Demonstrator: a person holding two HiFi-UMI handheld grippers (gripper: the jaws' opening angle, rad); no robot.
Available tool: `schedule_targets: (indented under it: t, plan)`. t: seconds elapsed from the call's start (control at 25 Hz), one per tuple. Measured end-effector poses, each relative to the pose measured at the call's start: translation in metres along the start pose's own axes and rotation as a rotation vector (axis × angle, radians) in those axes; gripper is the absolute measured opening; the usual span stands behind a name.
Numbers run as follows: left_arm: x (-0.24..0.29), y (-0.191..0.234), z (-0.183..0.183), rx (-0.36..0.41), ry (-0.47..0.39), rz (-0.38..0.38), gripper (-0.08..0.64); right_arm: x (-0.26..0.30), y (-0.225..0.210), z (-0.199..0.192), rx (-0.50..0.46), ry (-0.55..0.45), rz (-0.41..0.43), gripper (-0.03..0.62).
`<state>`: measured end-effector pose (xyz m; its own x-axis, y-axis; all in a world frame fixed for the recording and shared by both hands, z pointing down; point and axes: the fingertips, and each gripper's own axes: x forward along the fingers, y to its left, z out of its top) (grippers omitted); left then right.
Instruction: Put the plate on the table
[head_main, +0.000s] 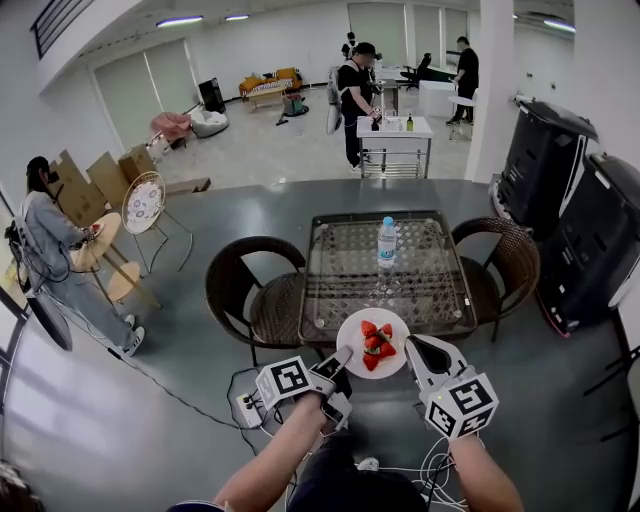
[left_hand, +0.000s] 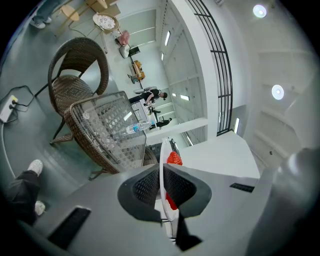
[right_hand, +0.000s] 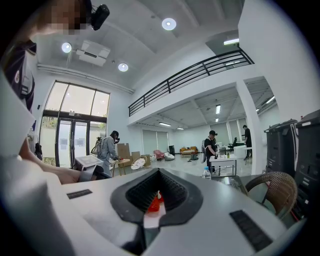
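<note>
One plate (head_main: 351, 329) of strawberries (head_main: 376, 345) lies at the near edge of the one table (head_main: 340, 272). My two grippers, left (head_main: 343, 357) and right (head_main: 415, 350), each pinch its rim, jaws almost closed. One bottle (head_main: 387, 242) stands mid-table, and two chairs (head_main: 250, 290) flank it.

I grip a round white ceramic plate (head_main: 350, 335) holding glossy red strawberry pieces (head_main: 377, 343). Beyond the plate, the glass-topped bench (head_main: 335, 275) shows a brown woven wicker lattice under its clear pane. A clear plastic bottle (head_main: 387, 245) there has a blue cap and a pale blue label. Two dark brown wicker chairs (head_main: 250, 290) flank the plate. My left gripper (head_main: 343, 358) and right gripper (head_main: 418, 352) are pale grey with black ribbed pads. Their white marker cubes (head_main: 283, 380) carry black square patterns. The floor (head_main: 150, 400) is dull grey-blue.
</note>
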<state>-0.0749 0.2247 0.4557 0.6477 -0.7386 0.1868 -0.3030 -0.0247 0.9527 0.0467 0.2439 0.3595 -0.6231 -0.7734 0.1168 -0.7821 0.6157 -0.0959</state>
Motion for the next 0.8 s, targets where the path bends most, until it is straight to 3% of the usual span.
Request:
schedule_targets:
  t: [0.44, 0.8]
  plan:
    - [0.027, 0.003, 0.015, -0.001, 0.01, 0.003, 0.017, 0.011, -0.026, -0.003, 0.004, 0.004, -0.02, 0.005]
    - [0.065, 0.02, 0.054, -0.001, 0.024, 0.006, 0.017, 0.058, -0.056, -0.004, 0.003, 0.017, -0.035, 0.005]
